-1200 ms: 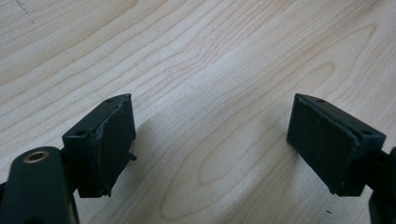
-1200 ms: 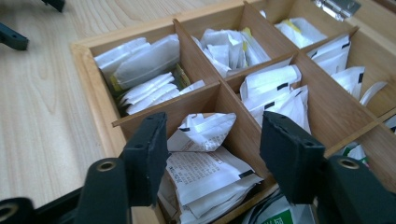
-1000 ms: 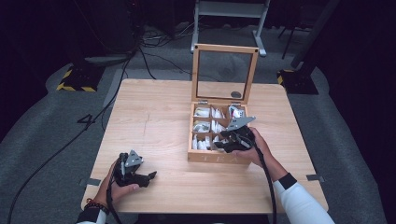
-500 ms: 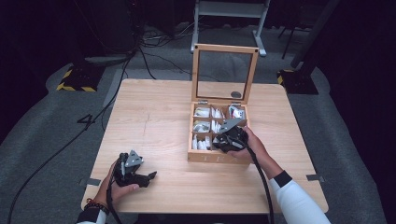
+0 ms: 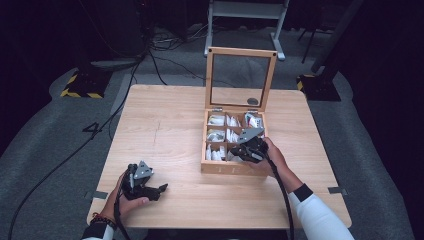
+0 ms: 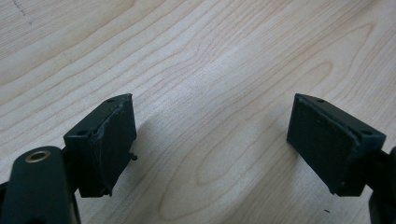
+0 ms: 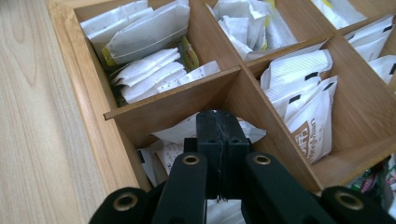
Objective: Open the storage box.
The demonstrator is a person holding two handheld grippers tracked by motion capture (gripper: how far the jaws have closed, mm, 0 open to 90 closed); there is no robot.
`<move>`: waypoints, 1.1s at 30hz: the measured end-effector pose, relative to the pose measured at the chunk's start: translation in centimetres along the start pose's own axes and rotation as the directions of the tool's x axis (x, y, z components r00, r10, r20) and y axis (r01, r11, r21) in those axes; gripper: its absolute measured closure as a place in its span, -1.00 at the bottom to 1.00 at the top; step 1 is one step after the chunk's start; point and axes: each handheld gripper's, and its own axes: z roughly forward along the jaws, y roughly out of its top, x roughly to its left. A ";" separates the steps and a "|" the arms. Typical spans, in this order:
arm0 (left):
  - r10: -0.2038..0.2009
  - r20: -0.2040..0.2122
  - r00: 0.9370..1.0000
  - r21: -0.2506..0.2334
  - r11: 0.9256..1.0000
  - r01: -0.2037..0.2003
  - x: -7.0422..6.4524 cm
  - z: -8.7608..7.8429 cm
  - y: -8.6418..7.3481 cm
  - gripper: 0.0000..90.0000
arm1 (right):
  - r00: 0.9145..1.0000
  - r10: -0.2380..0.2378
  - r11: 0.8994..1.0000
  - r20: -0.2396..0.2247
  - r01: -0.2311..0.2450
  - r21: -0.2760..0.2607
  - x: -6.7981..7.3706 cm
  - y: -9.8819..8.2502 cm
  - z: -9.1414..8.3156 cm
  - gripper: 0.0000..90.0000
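Packets (image 7: 154, 77) fill the compartments of the wooden box (image 5: 235, 167) on the bench (image 5: 165, 130). Your right gripper (image 7: 217, 122) has just been closing in the compartment nearest the box's front wall; its jaws now meet, and whether a packet's edge is pinched there you cannot tell. Left gripper (image 6: 210, 144) rests released over bare bench. Next, lift straight up and check what comes with it.

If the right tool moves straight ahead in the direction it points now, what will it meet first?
Probably the white packets in the compartment under the right tool, whose jaws have just closed; behind them stands the wooden divider. Depth is unclear, and I cannot tell whether a packet is pinched.
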 end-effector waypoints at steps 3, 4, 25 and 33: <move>0.000 0.000 1.000 -0.001 1.000 0.000 0.0 0.0 0.0 -0.64 | 1.000 0.016 1.000 -0.004 -0.016 -0.025 -0.2 -0.2 -0.3 1.00; 0.001 0.000 1.000 0.000 1.000 -0.001 0.0 0.0 0.0 -0.64 | 1.000 0.022 0.999 -0.007 -0.023 -0.032 -0.3 -0.3 -0.5 1.00; 0.000 0.000 1.000 0.000 1.000 0.000 0.0 0.0 0.0 -0.64 | 0.999 0.039 0.979 -0.015 -0.041 -0.200 -0.9 -0.5 -4.3 1.00; 0.000 0.000 1.000 0.000 1.000 0.000 0.0 0.0 0.0 -0.64 | 0.999 0.028 0.968 -0.021 -0.033 -0.247 -0.7 -0.5 -5.9 1.00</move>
